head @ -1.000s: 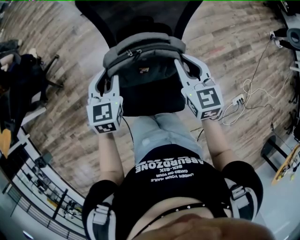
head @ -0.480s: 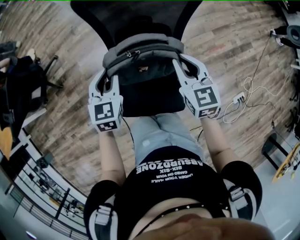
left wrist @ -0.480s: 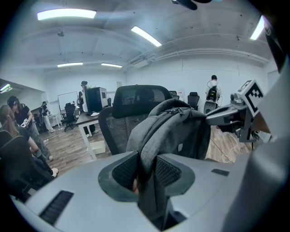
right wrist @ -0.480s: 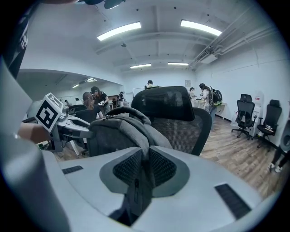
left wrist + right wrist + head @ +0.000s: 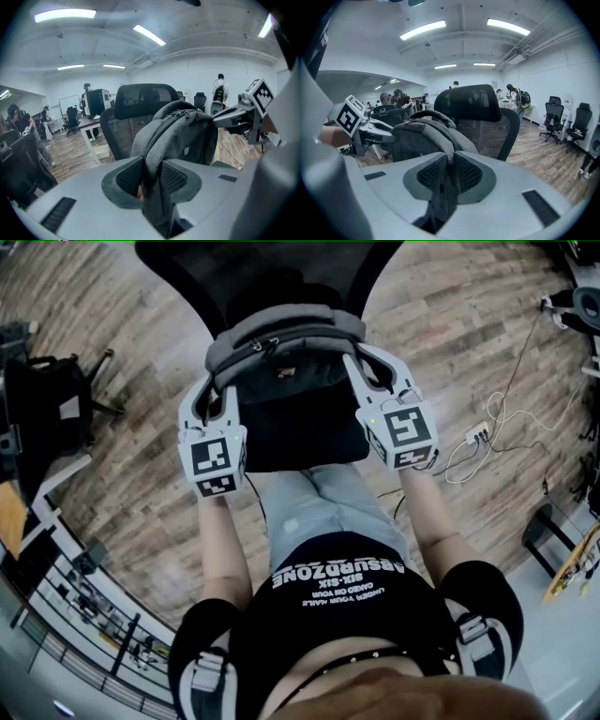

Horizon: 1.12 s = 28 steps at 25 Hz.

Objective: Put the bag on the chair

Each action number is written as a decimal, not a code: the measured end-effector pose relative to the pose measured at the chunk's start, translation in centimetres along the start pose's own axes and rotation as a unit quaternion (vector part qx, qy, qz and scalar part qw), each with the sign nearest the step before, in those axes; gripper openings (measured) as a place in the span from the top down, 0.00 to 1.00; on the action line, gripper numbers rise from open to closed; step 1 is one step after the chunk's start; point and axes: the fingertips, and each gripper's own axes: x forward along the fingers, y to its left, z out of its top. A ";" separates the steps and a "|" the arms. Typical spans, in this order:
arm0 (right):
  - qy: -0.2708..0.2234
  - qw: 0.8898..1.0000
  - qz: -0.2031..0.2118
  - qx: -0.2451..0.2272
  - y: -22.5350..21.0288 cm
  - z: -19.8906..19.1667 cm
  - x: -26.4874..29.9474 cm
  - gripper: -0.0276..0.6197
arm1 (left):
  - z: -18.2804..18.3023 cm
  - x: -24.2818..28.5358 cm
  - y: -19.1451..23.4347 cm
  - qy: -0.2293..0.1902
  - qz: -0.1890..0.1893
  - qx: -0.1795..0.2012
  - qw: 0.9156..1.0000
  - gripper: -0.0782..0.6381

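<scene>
Seen from the head camera, a grey bag [image 5: 281, 357] is held over the black seat of a chair [image 5: 300, 442]. It is pinched at its two sides by the left gripper [image 5: 218, 390] and the right gripper [image 5: 364, 371], with both arms stretched forward and roughly level and the marker cubes [image 5: 214, 457] turned upward. Whether the bag's bottom is touching the seat cannot be told from here. In the left gripper view, a fold of the bag's grey fabric is clamped between the ribbed pads [image 5: 129, 176]; the bag rises just beyond the fingertips, with the chair's mesh back behind it. In the right gripper view, the pads [image 5: 468, 173] are likewise closed on a fold of fabric, with the bag directly ahead of the fingertips and the headrest beyond. The carrying is judged largely done; what is left is for the bag to be settled on the seat and both grips let go.
</scene>
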 end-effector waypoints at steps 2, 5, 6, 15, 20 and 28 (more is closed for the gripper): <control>0.002 1.000 -0.001 0.001 -0.1 -0.2 0.2 0.86 | -0.2 0.3 0.1 0.001 0.000 -0.001 1.000 0.73; 0.008 1.000 -0.001 0.002 -0.2 -0.7 0.7 0.86 | -0.5 0.9 0.1 0.005 0.001 0.000 1.000 0.73; 0.009 1.000 -0.001 0.002 -0.3 -0.8 0.8 0.86 | -0.6 1.1 0.1 0.006 0.001 0.002 1.000 0.73; 0.021 1.000 -0.003 0.007 -0.6 -1.9 1.9 0.86 | -1.6 2.3 0.3 0.017 0.001 0.011 1.000 0.73; 0.029 1.000 -0.005 0.009 -0.9 -2.5 2.5 0.86 | -2.0 3.2 0.3 0.023 0.002 0.014 1.000 0.73; 0.036 0.999 -0.007 0.008 -0.7 -3.1 3.0 0.86 | -2.7 3.7 0.5 0.028 0.004 0.013 1.000 0.73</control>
